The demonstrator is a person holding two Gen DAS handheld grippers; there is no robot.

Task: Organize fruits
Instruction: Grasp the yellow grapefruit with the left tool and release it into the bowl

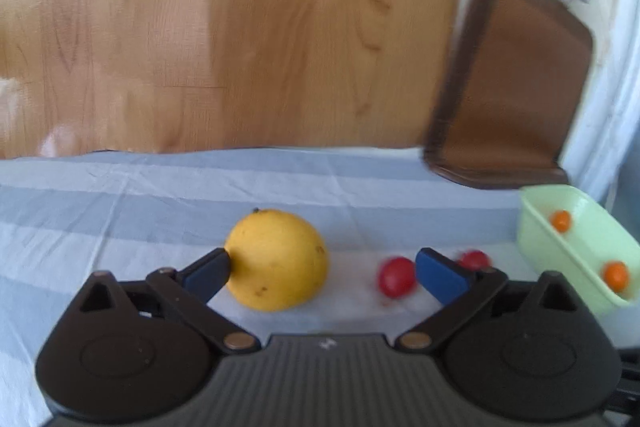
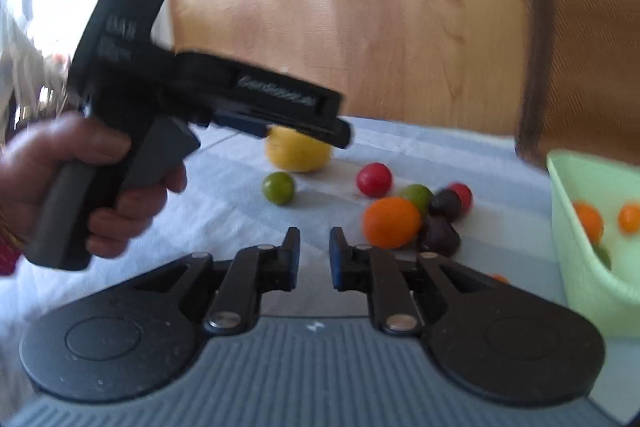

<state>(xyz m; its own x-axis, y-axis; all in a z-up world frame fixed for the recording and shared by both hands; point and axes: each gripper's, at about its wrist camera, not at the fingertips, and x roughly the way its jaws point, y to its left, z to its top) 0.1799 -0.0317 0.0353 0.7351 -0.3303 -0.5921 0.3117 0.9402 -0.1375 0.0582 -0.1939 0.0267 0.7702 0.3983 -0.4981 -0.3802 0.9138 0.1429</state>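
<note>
The lemon (image 1: 277, 259) is taken as the landmark; it lies on the blue-and-white striped tablecloth (image 1: 120, 195), at the far side of the loose fruit as the right wrist view shows it. The left gripper (image 1: 322, 273) is seen spread wide around the lemon: its left pad (image 1: 208, 273) appears to touch the lemon's left flank, while the other pad stands well clear on the right, so nothing is gripped. To the right of the lemon two red cherry tomatoes (image 1: 396, 277) are seen, and farther right a pale green plastic bin (image 1: 536, 231) in which small orange fruits (image 1: 615, 275) already lie. Behind the bin a brown chair (image 1: 508, 79) is seen.

The right gripper (image 2: 314, 253) is held low in front of the lemon with only a narrow gap between its fingers, and nothing is held in it. A green fruit (image 2: 278, 188) lies just in front of the lemon; an orange fruit (image 2: 392, 222) and dark plums (image 2: 439, 234) are clustered to the right of it.

The lemon is judged firm, fairly heavy and waxy, so slipping is likely if it is pinched near a tapered end. It is best taken across its widest middle. The tomatoes are judged soft and easily split, and inclined to roll.
</note>
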